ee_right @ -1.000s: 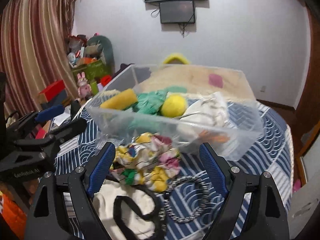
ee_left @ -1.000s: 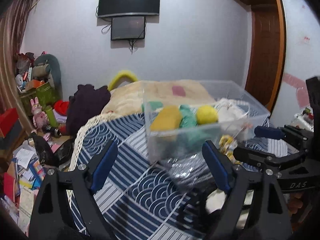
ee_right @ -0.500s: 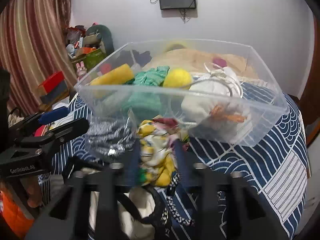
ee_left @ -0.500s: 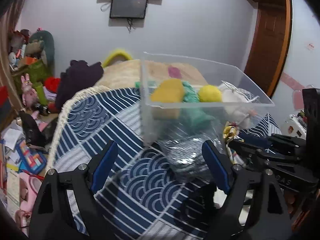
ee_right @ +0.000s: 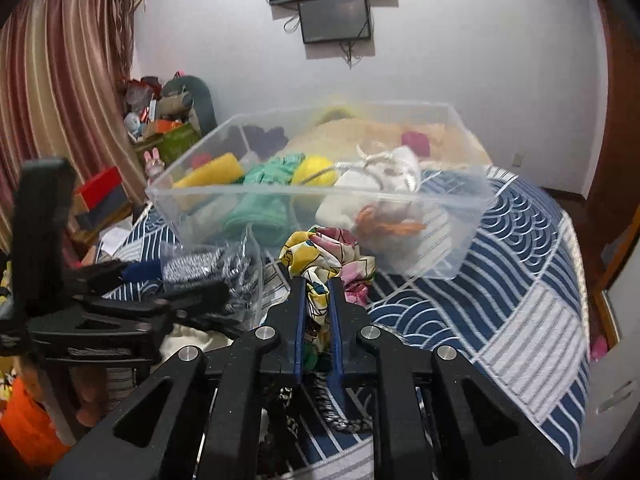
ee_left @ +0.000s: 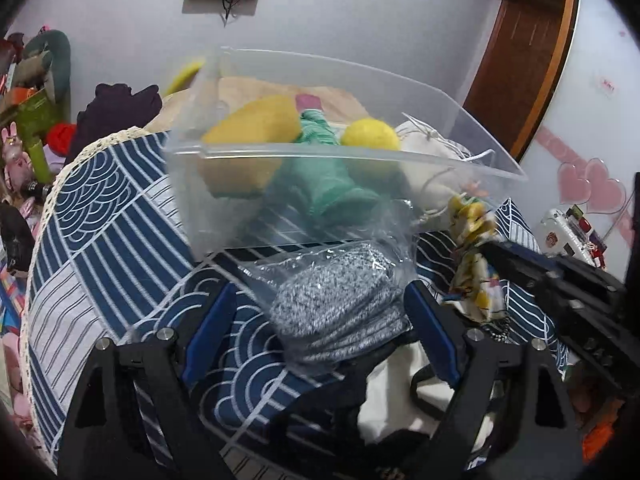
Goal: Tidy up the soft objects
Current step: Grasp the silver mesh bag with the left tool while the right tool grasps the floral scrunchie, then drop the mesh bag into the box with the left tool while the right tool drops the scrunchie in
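A clear plastic bin (ee_left: 280, 152) (ee_right: 460, 216) sits on the blue patterned bedspread (ee_right: 520, 280) and holds a yellow sponge (ee_left: 256, 128), green cloth, a yellow ball (ee_left: 370, 134) and a white bundle (ee_right: 384, 184). My left gripper (ee_left: 320, 316) is open, its fingers on both sides of a grey knit item in a clear bag (ee_left: 340, 304). My right gripper (ee_right: 318, 288) is shut on a colourful floral cloth (ee_right: 320, 256) and holds it just in front of the bin; the cloth also shows in the left wrist view (ee_left: 474, 248).
A white bag with black straps (ee_left: 400, 392) and a braided cord (ee_right: 328, 408) lie on the bed near the grippers. Cluttered toys and boxes (ee_right: 160, 132) stand left of the bed. A wooden door (ee_left: 528, 52) is at the right.
My right gripper closed on the floral cloth and lifted it. My left gripper moved forward and down around the bagged grey knit.
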`<state>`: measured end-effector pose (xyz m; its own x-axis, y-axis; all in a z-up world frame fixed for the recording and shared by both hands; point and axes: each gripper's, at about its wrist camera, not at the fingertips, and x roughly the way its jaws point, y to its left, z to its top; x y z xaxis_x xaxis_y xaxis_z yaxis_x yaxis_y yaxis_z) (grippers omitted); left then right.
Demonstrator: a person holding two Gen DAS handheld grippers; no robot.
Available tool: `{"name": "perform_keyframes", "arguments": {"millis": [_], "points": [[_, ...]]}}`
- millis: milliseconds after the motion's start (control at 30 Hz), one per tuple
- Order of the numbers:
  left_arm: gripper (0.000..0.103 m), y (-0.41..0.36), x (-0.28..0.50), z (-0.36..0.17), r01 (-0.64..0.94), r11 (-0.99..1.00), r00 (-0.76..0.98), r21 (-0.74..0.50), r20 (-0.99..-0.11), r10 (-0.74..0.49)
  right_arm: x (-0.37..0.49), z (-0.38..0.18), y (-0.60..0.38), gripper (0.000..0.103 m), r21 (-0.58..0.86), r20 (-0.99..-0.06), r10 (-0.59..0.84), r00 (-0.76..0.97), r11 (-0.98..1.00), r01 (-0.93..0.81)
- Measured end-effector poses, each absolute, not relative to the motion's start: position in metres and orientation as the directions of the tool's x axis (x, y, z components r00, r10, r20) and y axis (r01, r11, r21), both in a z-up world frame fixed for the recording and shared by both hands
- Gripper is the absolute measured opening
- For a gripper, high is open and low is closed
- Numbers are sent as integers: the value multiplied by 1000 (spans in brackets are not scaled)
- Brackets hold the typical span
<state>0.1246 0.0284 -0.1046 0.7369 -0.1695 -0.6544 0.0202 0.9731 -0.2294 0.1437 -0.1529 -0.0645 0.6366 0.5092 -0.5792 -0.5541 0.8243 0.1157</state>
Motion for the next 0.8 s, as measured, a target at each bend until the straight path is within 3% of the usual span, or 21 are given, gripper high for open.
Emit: {"name": "perform_keyframes", "arguments": {"millis": [133,267,800], "points": [[52,11,121,-106,76,984,746,-162,-646,-165,135,-54,-164,9,123,-542,517,663,829,-546],[36,2,108,-102,78,991,776,-105,-618,-127,124,-46,-173,9,99,-500,516,695,832,-546],[31,11,63,-34,41,998,905,-50,-422,-58,117,-7,-183,9,48,-386,480,788,863,-503]]}}
